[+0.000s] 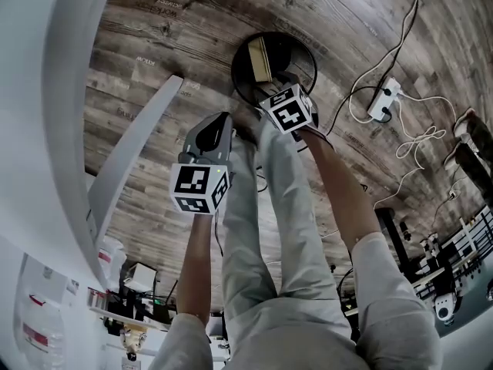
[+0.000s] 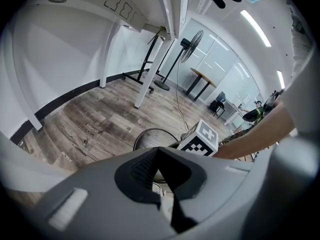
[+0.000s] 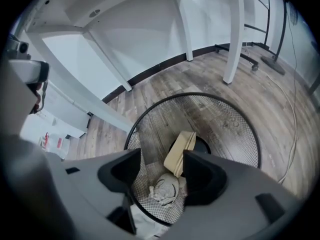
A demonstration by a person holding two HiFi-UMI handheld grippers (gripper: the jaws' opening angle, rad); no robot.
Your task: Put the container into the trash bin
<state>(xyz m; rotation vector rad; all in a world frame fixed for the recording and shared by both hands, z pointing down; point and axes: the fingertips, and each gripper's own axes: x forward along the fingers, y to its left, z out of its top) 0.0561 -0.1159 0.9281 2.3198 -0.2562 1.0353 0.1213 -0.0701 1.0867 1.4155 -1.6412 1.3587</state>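
- Right gripper [image 3: 161, 158] jaws spread, nothing pinched; left gripper [image 2: 157, 153] pressed together, empty
- Container [image 3: 180, 153] stands tilted inside trash bin [image 3: 227, 121], just beyond my right jaw
- Risk: lifting carelessly, I could snag it or tip the bin

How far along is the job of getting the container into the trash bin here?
Done, by the look of it: the flat beige container sits inside the black wire-mesh trash bin. In hand: nothing. The right gripper hangs over the bin with its jaws apart and empty, and the left gripper has its jaws together, also empty. Left: probably only drawing the grippers away.
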